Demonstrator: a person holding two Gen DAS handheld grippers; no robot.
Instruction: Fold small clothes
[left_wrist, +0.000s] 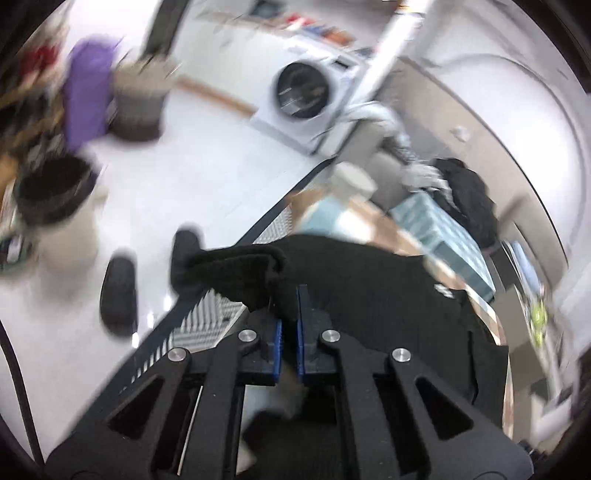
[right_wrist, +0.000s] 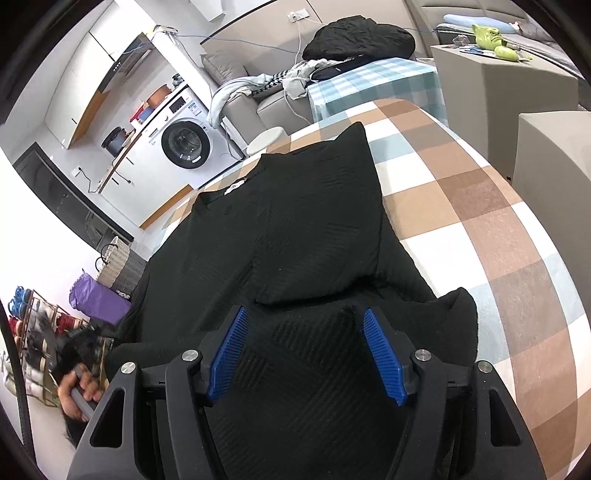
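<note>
Checked brown, white and pale-blue tablecloth (right_wrist: 480, 206) covers the work surface, with a white washing machine (right_wrist: 184, 142) in the upper left of the right wrist view and a grey sofa (right_wrist: 255, 99) behind it. Black knit garment (right_wrist: 317, 221) lies spread over the cloth, running from centre frame down to the lower edge, one flap folded over its middle. Right gripper (right_wrist: 306, 347) sits low over the garment's near end, blue pads spread apart, fabric between them but not pressed. Left gripper (left_wrist: 290, 328), lower centre of the blurred left wrist view, has its pads pressed together, pinching a black fabric edge (left_wrist: 258, 273) of the garment. A hand (right_wrist: 79, 387) shows at lower left.
</note>
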